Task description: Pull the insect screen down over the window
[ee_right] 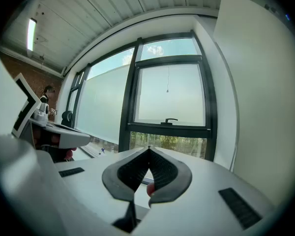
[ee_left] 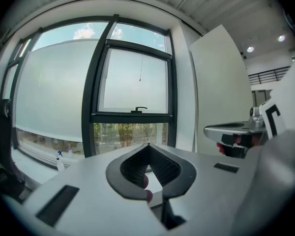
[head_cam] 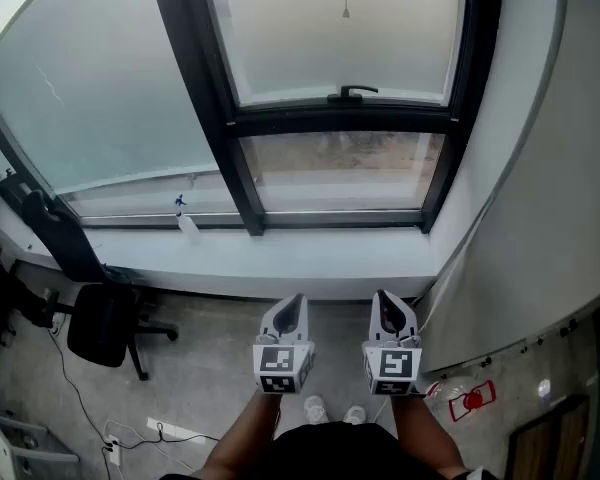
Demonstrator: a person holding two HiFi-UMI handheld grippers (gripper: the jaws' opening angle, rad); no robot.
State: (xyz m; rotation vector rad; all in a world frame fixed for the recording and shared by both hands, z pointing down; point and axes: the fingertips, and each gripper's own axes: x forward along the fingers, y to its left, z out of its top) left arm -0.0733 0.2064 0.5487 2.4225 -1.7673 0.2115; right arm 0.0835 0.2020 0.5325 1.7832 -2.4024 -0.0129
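The dark-framed window (head_cam: 342, 118) stands ahead, with a black handle (head_cam: 352, 92) on its crossbar. A thin pull cord with a small end piece (head_cam: 345, 12) hangs in front of the hazy upper pane; it also shows as the cord (ee_left: 140, 79) and the cord (ee_right: 168, 90). Both grippers are held low, well short of the sill. My left gripper (head_cam: 292, 302) is shut with nothing in it, its tips (ee_left: 148, 146) meeting. My right gripper (head_cam: 385, 301) beside it is shut and empty too, jaws closed (ee_right: 149, 149).
A spray bottle (head_cam: 187, 224) stands on the white sill (head_cam: 280, 258). A black office chair (head_cam: 105, 323) and floor cables (head_cam: 80, 398) lie at the left. A white wall panel (head_cam: 540, 218) rises close on the right. A wide covered pane (head_cam: 90, 98) fills the left.
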